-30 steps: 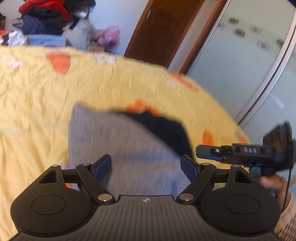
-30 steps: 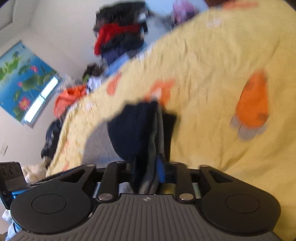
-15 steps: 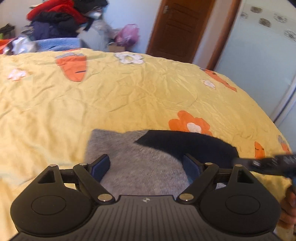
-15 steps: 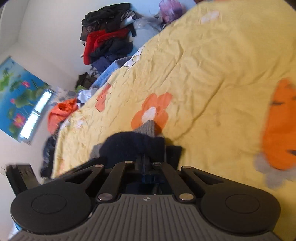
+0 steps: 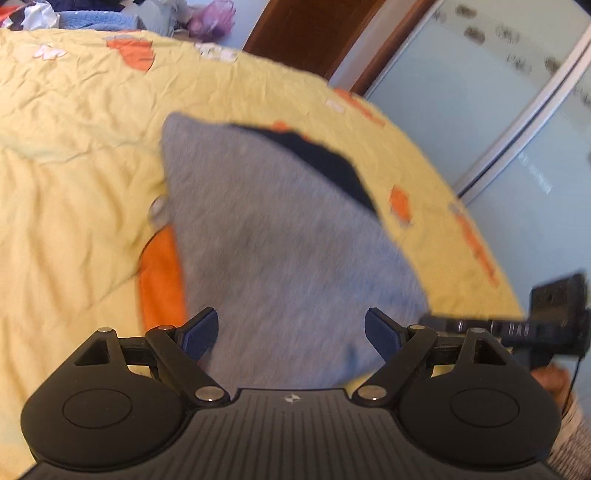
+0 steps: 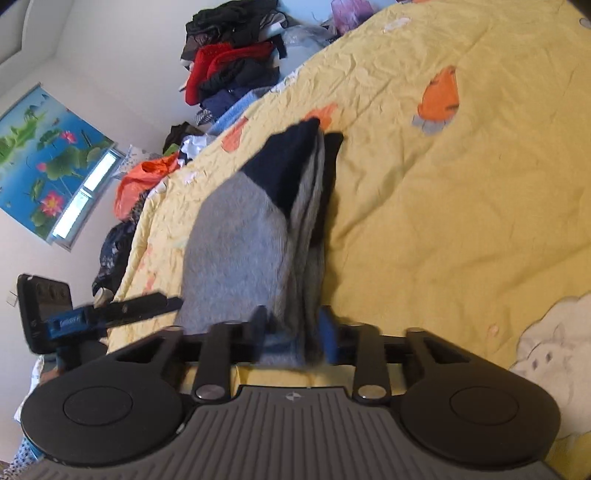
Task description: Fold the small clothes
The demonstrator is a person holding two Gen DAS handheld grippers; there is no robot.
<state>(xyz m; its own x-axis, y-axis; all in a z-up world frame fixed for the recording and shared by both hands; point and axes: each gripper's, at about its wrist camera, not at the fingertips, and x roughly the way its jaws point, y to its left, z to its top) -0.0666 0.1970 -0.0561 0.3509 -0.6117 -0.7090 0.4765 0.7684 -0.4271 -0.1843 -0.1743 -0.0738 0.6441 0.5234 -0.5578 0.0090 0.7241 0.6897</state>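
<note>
You have one grey garment (image 5: pixel 280 236) with a dark blue band, lying on the yellow bedspread (image 5: pixel 74 206) printed with orange carrots. A clothes pile (image 6: pixel 229 66) sits by the wall and a wooden door (image 5: pixel 306 33) beyond the bed. Your left gripper (image 5: pixel 291 328) hovers wide above the cloth, tilted down; your right gripper (image 6: pixel 295 332) pinches its bunched edge.

The small garment (image 5: pixel 280 236) is heather grey with a navy-black band at its far end. Under it the bed cover (image 5: pixel 74 206) is pale yellow, printed with orange carrots, orange flowers and a white rabbit. Both grippers are matte black — their fingers (image 5: pixel 201 328) carry blue pads. On the wall a blind (image 6: pixel 44 155) shows pink lotus blooms and green leaves on blue. The door (image 5: pixel 306 33) is reddish-brown wood.
</note>
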